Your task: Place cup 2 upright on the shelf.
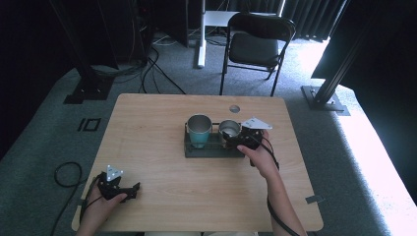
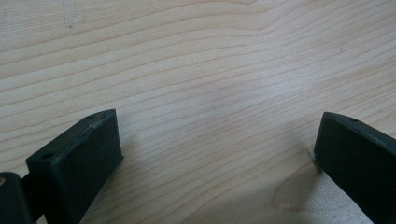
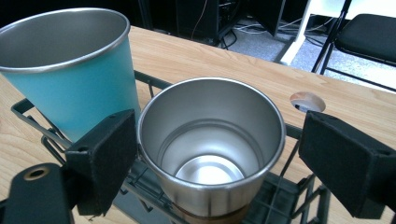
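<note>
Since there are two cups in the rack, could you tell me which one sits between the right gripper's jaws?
The plain steel cup, not the teal cup beside it, sits between the open right gripper.

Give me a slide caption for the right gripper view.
Open right tongs straddle a steel cup standing in a black wire rack beside a teal cup on the wooden table.

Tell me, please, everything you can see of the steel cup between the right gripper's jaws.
The steel cup is a bare, shiny metal tumbler, upright and empty, with a rolled rim and a brownish band at its base. It stands in the black wire rack, just right of the teal cup in the high view. The right gripper has its jaws open around it: one pad sits at or very near its wall, the other stands clear.
</note>
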### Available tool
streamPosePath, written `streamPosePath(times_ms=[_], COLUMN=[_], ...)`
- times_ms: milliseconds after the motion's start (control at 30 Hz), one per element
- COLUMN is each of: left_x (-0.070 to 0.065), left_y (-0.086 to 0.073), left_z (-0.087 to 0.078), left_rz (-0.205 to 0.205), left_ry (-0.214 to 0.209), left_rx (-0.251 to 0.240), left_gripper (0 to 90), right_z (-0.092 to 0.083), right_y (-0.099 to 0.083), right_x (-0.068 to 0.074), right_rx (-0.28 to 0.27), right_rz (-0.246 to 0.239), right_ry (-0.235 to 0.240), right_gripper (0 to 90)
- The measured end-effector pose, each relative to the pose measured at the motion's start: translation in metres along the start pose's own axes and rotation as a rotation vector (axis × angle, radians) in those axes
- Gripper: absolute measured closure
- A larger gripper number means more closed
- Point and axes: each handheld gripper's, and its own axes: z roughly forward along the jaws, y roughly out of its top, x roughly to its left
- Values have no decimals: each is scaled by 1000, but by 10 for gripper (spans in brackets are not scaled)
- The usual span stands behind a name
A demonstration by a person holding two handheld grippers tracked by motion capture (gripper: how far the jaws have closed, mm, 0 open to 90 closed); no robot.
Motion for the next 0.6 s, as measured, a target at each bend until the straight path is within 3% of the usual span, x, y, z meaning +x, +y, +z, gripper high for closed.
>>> streamPosePath(times_ms=[600], left_x=[0], left_y=[0], left_z=[0], left_rz=[0], left_ry=[0], left_rx=[0], left_gripper=[15], right_z=[-24], right_y=[-8], right_x=[-12], right_rx=[-21], right_rz=[9], right_ry=[6], right_gripper=[115])
